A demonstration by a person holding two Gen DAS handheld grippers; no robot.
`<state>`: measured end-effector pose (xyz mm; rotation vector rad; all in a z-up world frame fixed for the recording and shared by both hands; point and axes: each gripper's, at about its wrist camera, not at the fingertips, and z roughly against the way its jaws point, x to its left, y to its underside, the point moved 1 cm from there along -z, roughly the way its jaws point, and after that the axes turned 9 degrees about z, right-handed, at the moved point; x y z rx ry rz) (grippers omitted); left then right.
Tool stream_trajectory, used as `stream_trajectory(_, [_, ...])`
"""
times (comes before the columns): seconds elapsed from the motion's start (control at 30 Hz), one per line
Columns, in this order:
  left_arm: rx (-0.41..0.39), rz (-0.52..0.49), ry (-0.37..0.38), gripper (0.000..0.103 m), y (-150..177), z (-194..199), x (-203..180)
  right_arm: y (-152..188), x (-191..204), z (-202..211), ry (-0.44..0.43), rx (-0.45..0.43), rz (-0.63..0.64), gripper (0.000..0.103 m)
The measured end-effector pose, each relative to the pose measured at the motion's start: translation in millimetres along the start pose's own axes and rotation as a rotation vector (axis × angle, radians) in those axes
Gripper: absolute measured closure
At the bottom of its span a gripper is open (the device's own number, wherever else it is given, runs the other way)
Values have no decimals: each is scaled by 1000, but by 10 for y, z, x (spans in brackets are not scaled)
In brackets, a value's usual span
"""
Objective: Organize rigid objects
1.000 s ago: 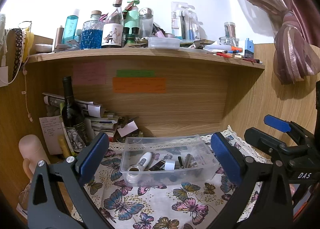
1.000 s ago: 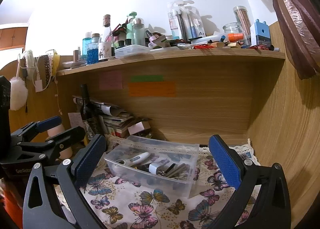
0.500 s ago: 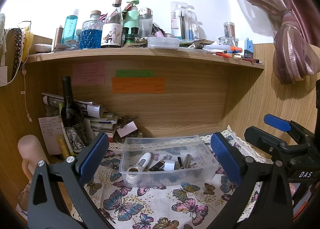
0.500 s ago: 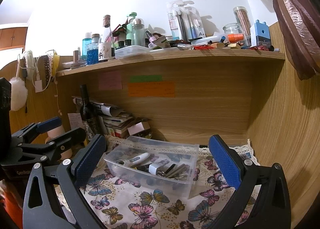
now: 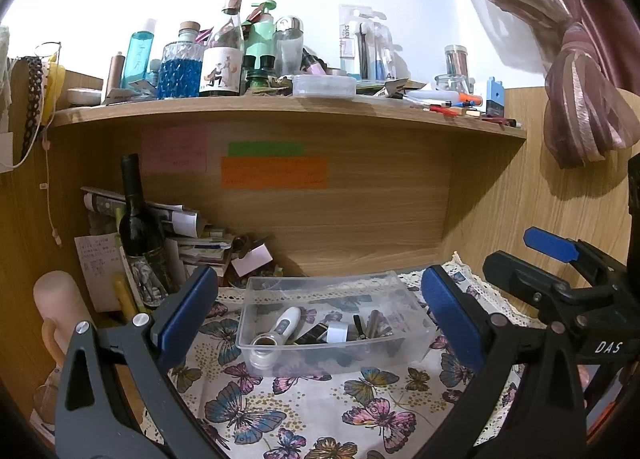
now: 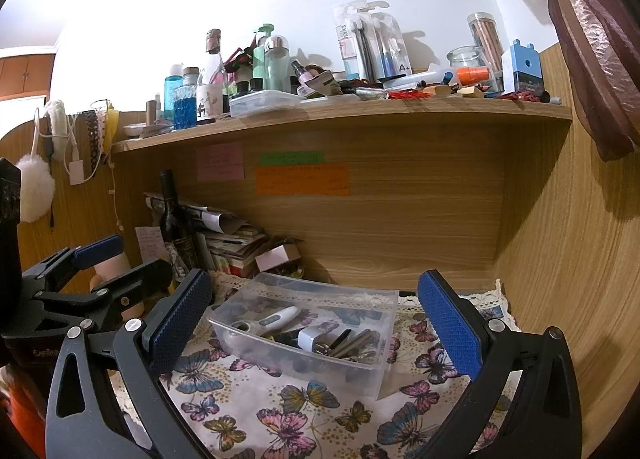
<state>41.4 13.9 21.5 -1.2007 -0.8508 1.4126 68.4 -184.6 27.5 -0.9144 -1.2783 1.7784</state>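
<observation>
A clear plastic bin stands on the butterfly cloth under the wooden shelf; it also shows in the right wrist view. It holds a white handheld device, a white charger plug and several dark and metal small items. My left gripper is open and empty, its jaws wide apart, held back in front of the bin. My right gripper is open and empty too, just right of the left one.
The upper shelf is crowded with bottles, a clear lidded box, pens and toothbrush packs. A dark wine bottle and stacked papers fill the back left. A curtain hangs at the right.
</observation>
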Motion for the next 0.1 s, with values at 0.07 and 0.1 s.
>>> stream_trajectory(0.07, [-2, 1, -2, 0, -5, -2, 6, -5, 0, -11, 0, 0, 3, 0])
stream_trajectory(0.1, [-1, 1, -3, 0, -7, -4, 12, -5, 0, -11, 0, 0, 3, 0])
